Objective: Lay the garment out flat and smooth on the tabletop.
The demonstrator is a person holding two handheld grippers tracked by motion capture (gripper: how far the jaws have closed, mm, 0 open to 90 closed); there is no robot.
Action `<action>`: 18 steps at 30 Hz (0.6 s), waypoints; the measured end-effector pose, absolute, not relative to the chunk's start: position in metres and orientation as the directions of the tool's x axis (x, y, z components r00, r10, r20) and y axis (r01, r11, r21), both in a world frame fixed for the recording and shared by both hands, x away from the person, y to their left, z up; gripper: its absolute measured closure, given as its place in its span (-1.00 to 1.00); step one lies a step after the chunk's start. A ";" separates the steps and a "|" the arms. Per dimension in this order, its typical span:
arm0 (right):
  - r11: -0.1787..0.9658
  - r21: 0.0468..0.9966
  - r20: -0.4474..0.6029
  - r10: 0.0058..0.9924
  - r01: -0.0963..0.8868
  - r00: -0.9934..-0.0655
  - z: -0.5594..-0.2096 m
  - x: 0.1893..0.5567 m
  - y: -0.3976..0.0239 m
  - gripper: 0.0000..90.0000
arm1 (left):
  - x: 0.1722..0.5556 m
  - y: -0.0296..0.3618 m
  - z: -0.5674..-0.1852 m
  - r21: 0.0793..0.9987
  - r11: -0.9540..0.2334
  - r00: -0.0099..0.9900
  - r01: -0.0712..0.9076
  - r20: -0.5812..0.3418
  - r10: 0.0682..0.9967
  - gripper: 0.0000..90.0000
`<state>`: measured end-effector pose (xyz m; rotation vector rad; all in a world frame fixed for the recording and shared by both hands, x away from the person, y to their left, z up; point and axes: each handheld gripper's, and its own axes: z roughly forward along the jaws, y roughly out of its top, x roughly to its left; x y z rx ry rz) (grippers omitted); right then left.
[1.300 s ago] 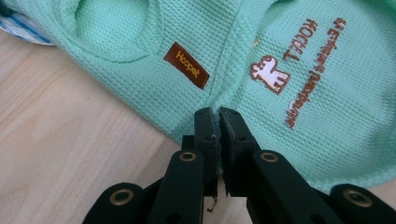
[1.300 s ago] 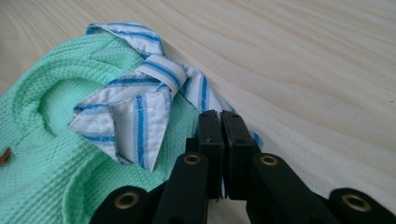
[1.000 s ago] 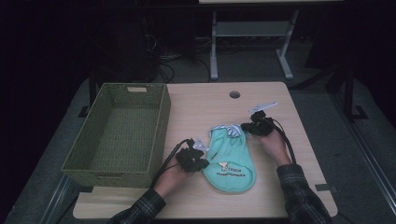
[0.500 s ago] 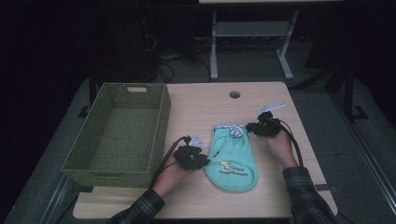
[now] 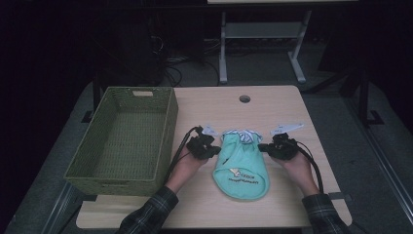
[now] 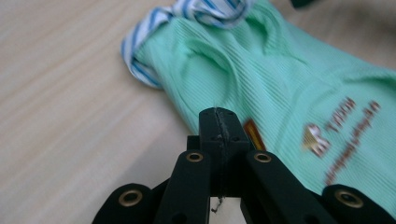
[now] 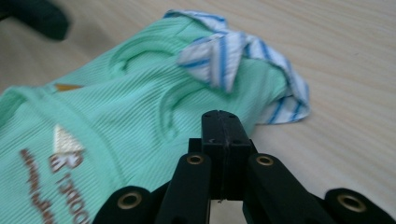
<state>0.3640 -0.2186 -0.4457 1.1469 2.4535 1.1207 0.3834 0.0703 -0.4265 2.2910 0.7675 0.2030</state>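
A mint-green child's top (image 5: 241, 165) with a blue-striped collar (image 5: 242, 135) and a small print lies flat on the wooden table (image 5: 272, 105). My left gripper (image 5: 216, 151) rests at its left edge and my right gripper (image 5: 263, 147) at its right edge, tips pointing inward. In the left gripper view the black jaws (image 6: 218, 116) meet against the edge of the top (image 6: 280, 84). In the right gripper view the jaws (image 7: 220, 119) meet beside the top (image 7: 116, 102), below its collar (image 7: 224, 51). Both pairs have just been closing and are shut. I see no cloth between them.
A green woven basket (image 5: 168, 122) stands empty at the table's left, close to my left hand. A round cable hole (image 5: 245, 99) sits near the far edge. Beyond the table are dark floor and a white metal stand (image 5: 223, 48).
My left gripper has moved up along the top's left edge. My right gripper has slid nearer along its right edge. The two now sit level, and the top lies straighter.
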 end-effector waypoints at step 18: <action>0.477 0.660 0.140 0.682 0.581 -0.718 -0.462 0.307 -0.215 0.99 | 0.450 0.026 -0.448 0.662 -0.582 0.808 0.471 -0.060 0.586 0.99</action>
